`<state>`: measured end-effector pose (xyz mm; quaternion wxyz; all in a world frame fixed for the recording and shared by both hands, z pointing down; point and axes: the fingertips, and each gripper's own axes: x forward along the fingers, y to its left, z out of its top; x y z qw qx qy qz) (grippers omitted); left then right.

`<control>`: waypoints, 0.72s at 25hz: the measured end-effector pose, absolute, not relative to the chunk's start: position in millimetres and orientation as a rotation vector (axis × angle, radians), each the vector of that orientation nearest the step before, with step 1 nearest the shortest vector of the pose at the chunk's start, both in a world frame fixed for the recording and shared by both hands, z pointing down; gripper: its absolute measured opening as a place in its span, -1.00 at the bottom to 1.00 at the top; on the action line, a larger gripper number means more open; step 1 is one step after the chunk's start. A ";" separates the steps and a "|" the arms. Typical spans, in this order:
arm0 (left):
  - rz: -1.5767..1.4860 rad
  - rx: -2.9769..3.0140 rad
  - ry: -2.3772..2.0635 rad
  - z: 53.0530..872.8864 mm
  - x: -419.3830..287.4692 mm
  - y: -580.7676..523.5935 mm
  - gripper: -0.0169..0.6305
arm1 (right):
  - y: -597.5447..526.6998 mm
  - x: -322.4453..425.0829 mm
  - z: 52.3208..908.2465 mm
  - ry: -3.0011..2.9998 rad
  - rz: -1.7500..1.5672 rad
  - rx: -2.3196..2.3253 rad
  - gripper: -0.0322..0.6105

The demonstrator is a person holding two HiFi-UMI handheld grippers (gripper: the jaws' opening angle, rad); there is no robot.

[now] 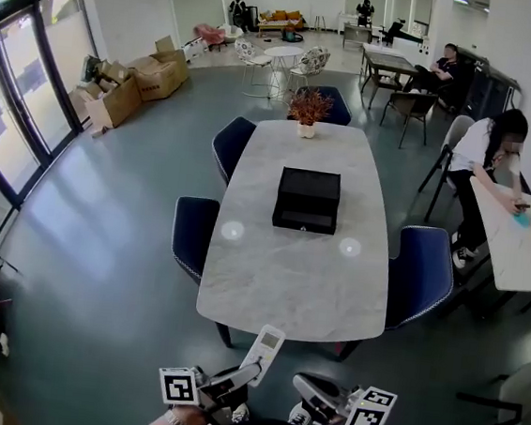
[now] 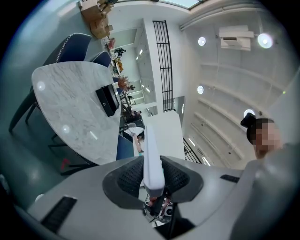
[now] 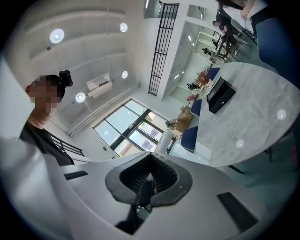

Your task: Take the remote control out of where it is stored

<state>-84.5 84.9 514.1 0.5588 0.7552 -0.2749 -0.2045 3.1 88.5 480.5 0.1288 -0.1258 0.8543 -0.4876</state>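
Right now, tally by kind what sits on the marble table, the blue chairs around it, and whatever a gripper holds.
Black box: 1
Potted plant: 1
Blue chairs: 4
Remote control, in the left gripper: 1
Total: 7

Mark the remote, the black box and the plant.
remote [image 1: 265, 348]: head view, middle of white body.
black box [image 1: 309, 188]: head view, lid.
plant [image 1: 310, 106]: head view, reddish leaves.

potted plant on marble table; blue chairs around.
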 end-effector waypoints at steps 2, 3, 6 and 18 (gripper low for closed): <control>-0.481 1.789 -0.644 513.2 -94.4 89.9 -0.60 | 93.2 -5.3 479.1 2.490 -1.411 -0.375 -0.87; -0.482 1.793 -0.641 513.1 -98.3 91.6 -0.60 | 95.0 -8.6 479.3 2.491 -1.409 -0.381 -0.87; -0.482 1.800 -0.628 514.6 -104.2 96.2 -0.60 | 100.8 -15.8 482.1 2.491 -1.410 -0.398 -0.87; -0.451 1.811 -0.605 517.4 -130.0 119.1 -0.60 | 128.8 -48.4 481.1 2.504 -1.415 -0.435 -0.87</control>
